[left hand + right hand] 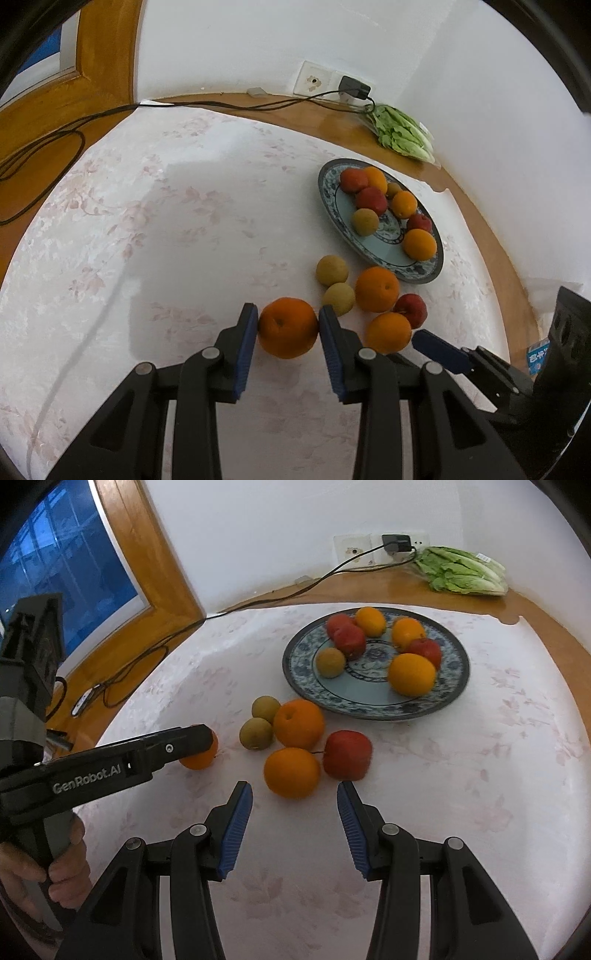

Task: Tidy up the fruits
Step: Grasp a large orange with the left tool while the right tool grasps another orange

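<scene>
"GenRobot.AI" marks the left hand-held gripper (207,738) clamping an orange (288,328).

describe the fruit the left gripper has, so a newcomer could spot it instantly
Start at the blue-patterned ceramic plate on the white floral tablecloth. Nearer the camera lies a loose fruit cluster. Left of it, the round orange is the only fruit clamped between the left gripper's blue pads.

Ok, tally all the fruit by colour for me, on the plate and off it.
Orange fruits: 6, one in the left gripper
Red fruits: 4
Yellow-green fruits: 4, one half hidden on the plate
Total: 14
</scene>
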Demonstrator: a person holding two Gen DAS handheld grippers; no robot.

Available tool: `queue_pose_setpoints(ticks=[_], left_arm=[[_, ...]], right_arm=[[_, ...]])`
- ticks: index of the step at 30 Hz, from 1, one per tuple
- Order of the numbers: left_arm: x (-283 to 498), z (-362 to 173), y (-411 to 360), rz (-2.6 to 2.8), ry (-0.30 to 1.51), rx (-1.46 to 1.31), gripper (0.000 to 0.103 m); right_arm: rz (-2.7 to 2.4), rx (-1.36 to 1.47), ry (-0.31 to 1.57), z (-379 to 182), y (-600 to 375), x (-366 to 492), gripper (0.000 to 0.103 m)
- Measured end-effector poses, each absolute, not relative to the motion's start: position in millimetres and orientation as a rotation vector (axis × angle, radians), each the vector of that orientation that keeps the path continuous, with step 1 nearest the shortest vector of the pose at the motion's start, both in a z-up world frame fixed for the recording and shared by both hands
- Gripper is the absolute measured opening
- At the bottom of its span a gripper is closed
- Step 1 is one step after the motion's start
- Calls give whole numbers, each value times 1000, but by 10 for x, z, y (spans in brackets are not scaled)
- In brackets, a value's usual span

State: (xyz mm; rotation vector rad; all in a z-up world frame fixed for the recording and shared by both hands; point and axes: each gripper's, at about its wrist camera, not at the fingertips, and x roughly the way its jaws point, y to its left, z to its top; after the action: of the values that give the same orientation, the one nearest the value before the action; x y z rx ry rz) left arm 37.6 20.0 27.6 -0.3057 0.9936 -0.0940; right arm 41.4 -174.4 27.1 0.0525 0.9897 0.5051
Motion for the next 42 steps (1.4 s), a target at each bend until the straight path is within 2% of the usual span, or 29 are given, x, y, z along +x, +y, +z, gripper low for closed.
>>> queue_pose_setpoints(ticks=[11,16,42], left_arm=[[393,258,218,-100,996,-317,36],[391,256,217,-101,996,-319,36],[439,537,-155,-170,943,-258,36]], right_arm=[[502,26,999,194,-1607,505,49],[503,28,994,187,-1618,500,36],[509,99,924,458,-1978,462,36]])
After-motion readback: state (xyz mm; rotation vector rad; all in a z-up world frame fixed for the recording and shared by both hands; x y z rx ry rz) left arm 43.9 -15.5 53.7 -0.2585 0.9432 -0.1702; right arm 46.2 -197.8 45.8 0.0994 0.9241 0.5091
